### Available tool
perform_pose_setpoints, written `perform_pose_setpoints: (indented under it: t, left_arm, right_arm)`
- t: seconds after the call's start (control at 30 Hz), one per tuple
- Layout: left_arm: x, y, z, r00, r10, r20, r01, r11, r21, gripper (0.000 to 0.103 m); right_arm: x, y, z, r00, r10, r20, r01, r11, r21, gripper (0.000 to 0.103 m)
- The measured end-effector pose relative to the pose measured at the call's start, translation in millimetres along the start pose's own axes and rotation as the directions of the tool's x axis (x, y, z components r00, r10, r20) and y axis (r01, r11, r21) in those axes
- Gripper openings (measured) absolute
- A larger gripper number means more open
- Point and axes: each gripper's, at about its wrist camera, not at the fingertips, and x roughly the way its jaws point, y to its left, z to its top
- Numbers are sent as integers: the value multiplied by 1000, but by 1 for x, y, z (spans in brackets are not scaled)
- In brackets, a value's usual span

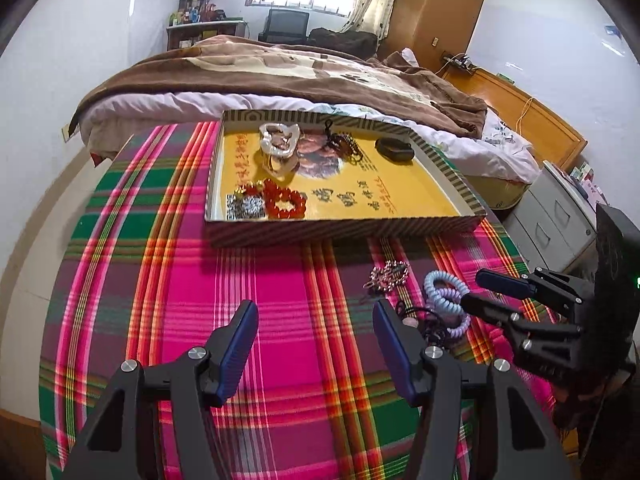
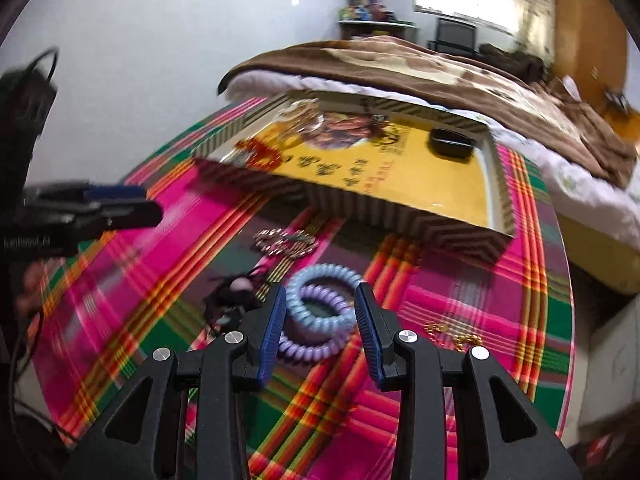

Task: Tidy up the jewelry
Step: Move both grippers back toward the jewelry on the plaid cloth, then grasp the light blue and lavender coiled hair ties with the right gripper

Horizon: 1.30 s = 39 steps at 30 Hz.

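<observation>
A yellow-bottomed box lid (image 1: 436, 218) (image 2: 400, 212) on the plaid cloth holds a red bead bracelet (image 1: 285, 200), clear bangles (image 1: 279, 140), dark beads (image 1: 345, 145) and a black item (image 1: 394, 149) (image 2: 451, 142). On the cloth lie blue and purple spiral hair ties (image 1: 446, 294) (image 2: 320, 308), a metal chain bracelet (image 1: 387, 275) (image 2: 285, 243), a black tangle (image 1: 426, 326) (image 2: 234, 300) and a gold chain (image 2: 452, 334). My right gripper (image 2: 321, 312) (image 1: 472, 290) is open, its fingers either side of the spiral ties. My left gripper (image 1: 316, 322) (image 2: 152, 204) is open and empty above the cloth.
The table with the plaid cloth (image 1: 280, 288) stands against a bed with a brown blanket (image 1: 280, 68). A grey drawer cabinet (image 1: 552, 220) is to the right. A wooden headboard (image 1: 532, 116) and a wardrobe (image 1: 440, 12) stand further back.
</observation>
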Motion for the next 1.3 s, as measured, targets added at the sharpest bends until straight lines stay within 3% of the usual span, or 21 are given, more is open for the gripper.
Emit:
perform_pose_setpoints:
  t: [0.2, 0.53, 0.57, 0.63, 0.73, 0.97, 1.0, 1.17, 1.3]
  left_arm:
    - [2, 5, -3, 1000, 2, -11, -2, 1000, -9, 59]
    - [6, 5, -4, 1000, -2, -23, 2, 1000, -11, 59]
    - [6, 5, -5, 1000, -3, -24, 3, 1000, -12, 59]
    - [6, 4, -4, 1000, -5, -26, 5, 1000, -14, 59]
    - [8, 2, -4, 999, -8, -31, 7, 1000, -11, 59]
    - [16, -9, -4, 998, -27, -58, 28, 999, 15, 60]
    - [17, -10, -4, 998, -30, -62, 31, 999, 18, 60]
    - [28, -19, -1, 993, -72, -95, 74, 997, 16, 60]
    - [30, -27, -2, 992, -75, -101, 78, 997, 27, 61]
  right_arm:
    - [10, 11, -2, 999, 2, -39, -4, 998, -64, 37]
    - [16, 19, -2, 996, -68, -53, 61, 992, -109, 36]
    - [16, 19, -2, 996, -66, -53, 60, 993, -106, 33]
    - [15, 17, -3, 996, -67, -51, 62, 994, -93, 17]
    - [14, 13, -5, 997, -53, -54, 49, 996, -68, 11]
    - [0, 3, -6, 999, -35, -3, 35, 999, 1, 6]
    - [-2, 2, -6, 1000, -31, 3, 31, 999, 11, 0]
    - [-16, -3, -9, 999, -13, 45, 11, 999, 41, 0]
    - [-11, -1, -12, 1000, -11, 7, 11, 1000, -5, 2]
